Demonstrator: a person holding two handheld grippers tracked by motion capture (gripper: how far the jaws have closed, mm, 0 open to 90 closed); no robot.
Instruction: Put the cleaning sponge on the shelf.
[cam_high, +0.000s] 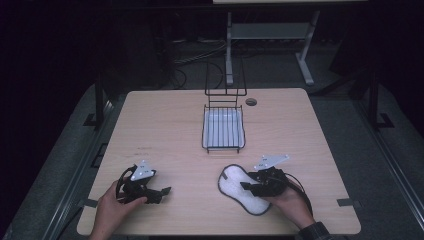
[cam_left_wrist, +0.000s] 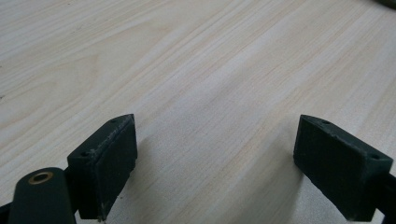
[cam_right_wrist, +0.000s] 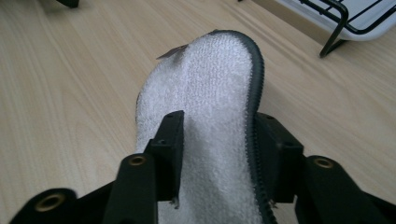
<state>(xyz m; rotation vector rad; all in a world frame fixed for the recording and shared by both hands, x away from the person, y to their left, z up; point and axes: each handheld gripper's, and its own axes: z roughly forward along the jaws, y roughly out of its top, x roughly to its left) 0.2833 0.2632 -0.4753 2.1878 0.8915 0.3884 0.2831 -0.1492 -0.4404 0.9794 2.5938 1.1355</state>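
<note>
No readable text, label, brand, number or sign is showing anywhere in these views. A small tag is sticking out at the white pad's twelve o'clock end, too blurred to read.

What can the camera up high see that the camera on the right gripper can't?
The high view alone takes in the whole wooden table, the left gripper resting on bare wood with jaws apart, both of the person's hands, and the dark floor beyond.

The right gripper view alone shows close detail: the fluffy white pad's looped texture, its dark stitched edge, and the right gripper pinching it between both jaws.

Both show the pad, the right gripper, the wire rack with its white tray, and the tabletop.
</note>
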